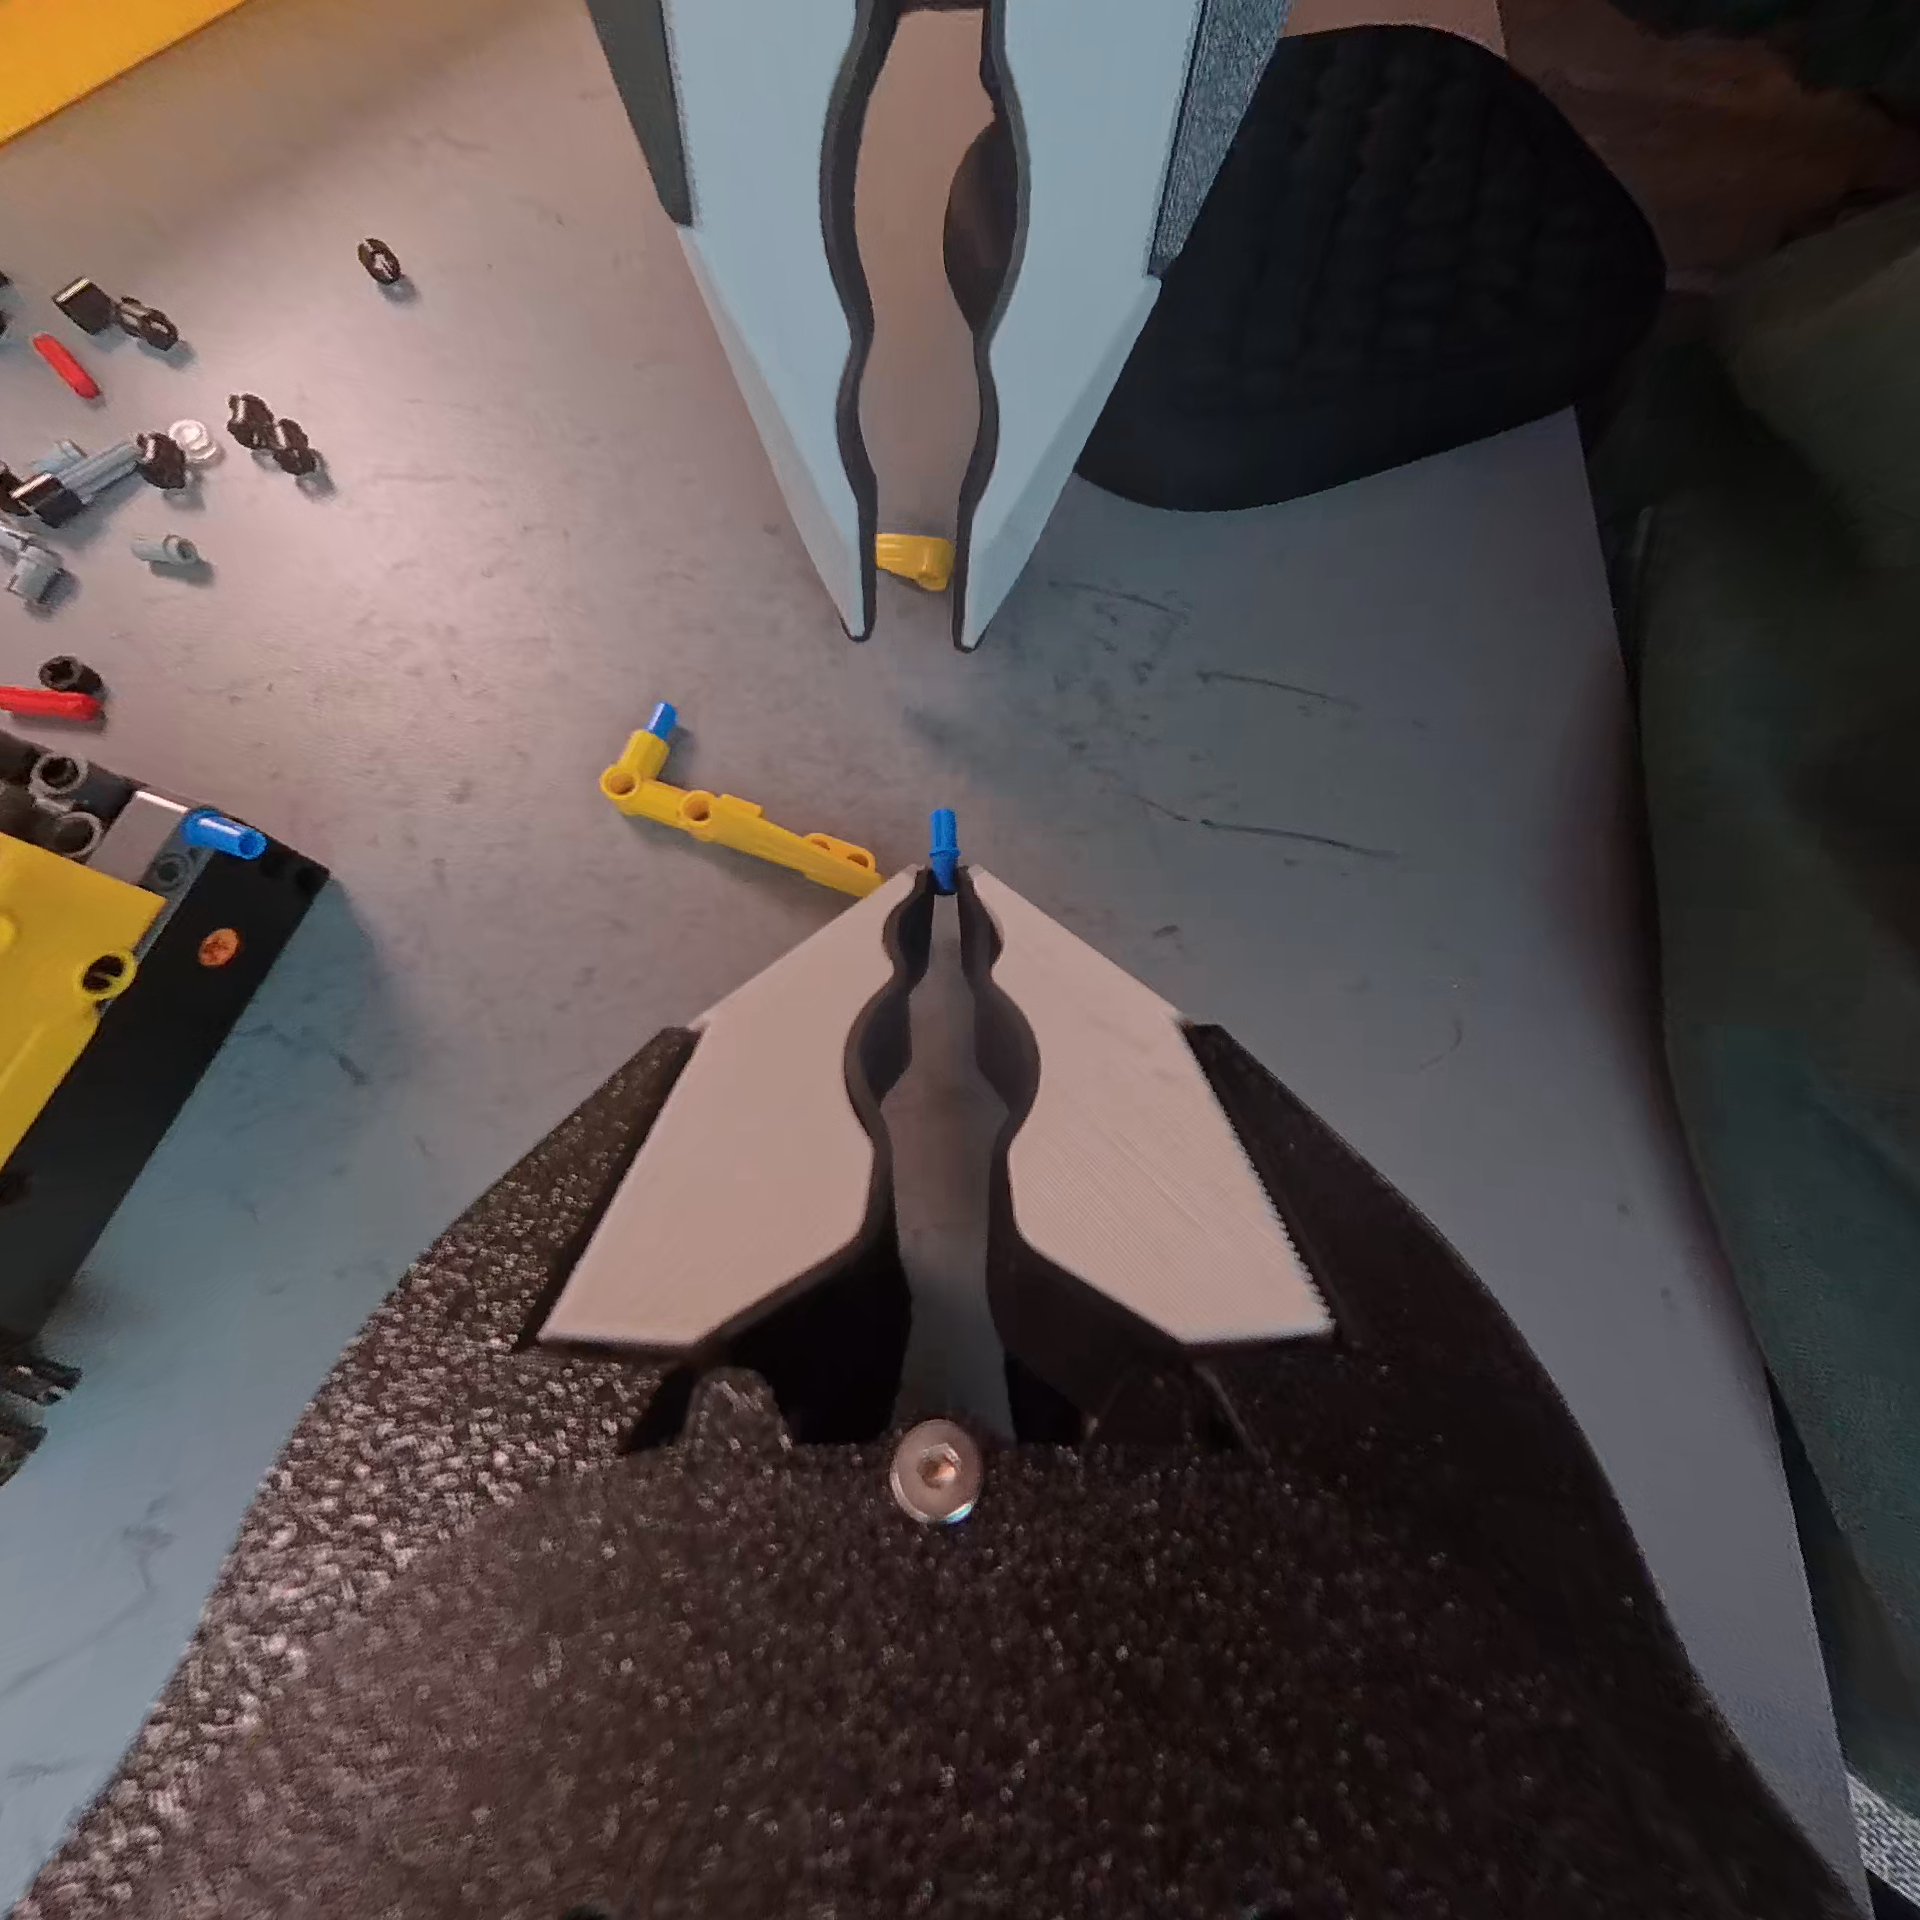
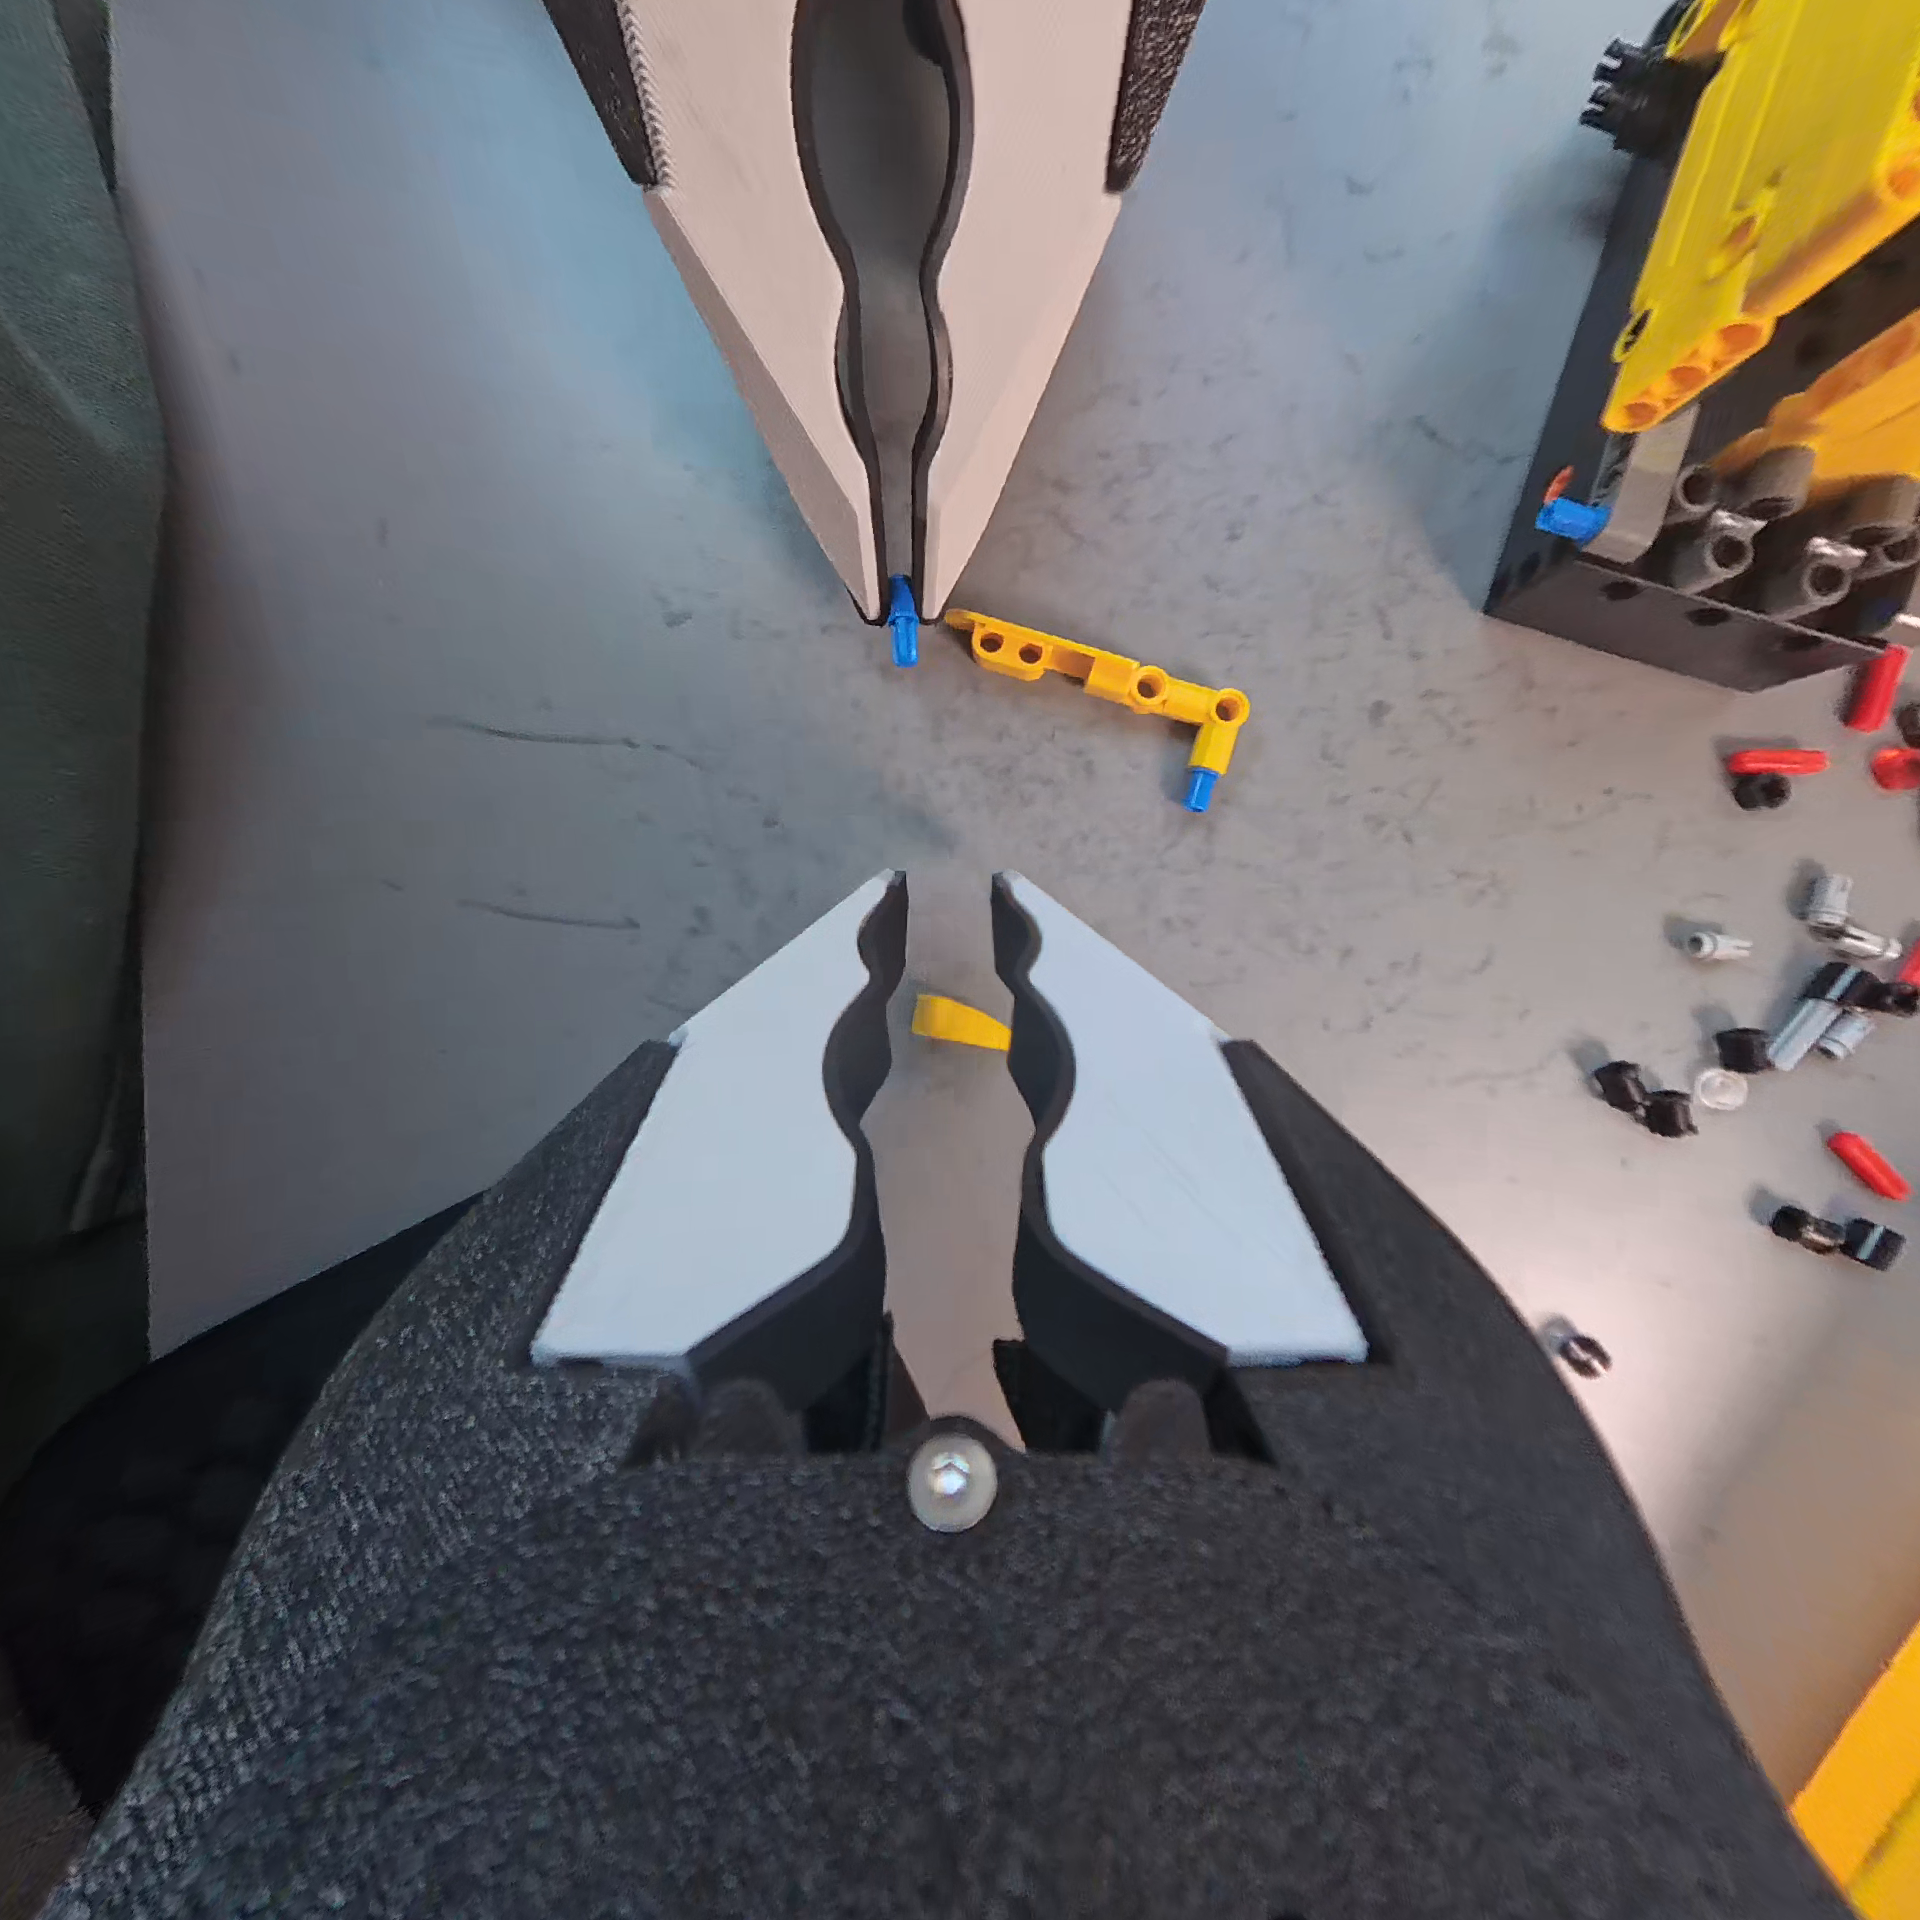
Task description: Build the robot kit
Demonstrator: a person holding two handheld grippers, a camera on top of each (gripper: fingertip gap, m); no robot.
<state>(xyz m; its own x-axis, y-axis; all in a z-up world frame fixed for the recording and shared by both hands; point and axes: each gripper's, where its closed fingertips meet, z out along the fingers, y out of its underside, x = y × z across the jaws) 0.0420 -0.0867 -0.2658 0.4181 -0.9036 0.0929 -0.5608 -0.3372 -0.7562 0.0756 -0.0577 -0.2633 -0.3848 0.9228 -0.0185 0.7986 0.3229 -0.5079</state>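
My left gripper (image 1: 943, 883) has its fingers pinched nearly together on a blue pin (image 1: 942, 850), gripped at the very tips, most of the pin sticking out past them. In the right wrist view the same gripper (image 2: 902, 615) comes down from the far side with the pin (image 2: 902, 632) poking out of its tips, just above the grey counter (image 2: 520, 831).

My right gripper (image 2: 948, 878) has its fingers a small way apart. A yellow piece (image 2: 961, 1020) sits between them, a little back from the tips; I cannot tell whether they are pressing on it or only straddling it. From the left wrist view that gripper (image 1: 912, 639) points toward me, the yellow piece (image 1: 914, 559) showing in the gap just behind its tips.

A yellow beam (image 1: 743, 816) lies flat on the counter, just left of my left fingertips in the left wrist view, with a second blue pin (image 1: 661, 717) plugged into its bent far end. Well to the left sits a black and yellow build (image 1: 114, 966) with another blue pin (image 1: 220, 833) in it. Loose parts (image 1: 156, 457) in black, grey and red are scattered on the far left.
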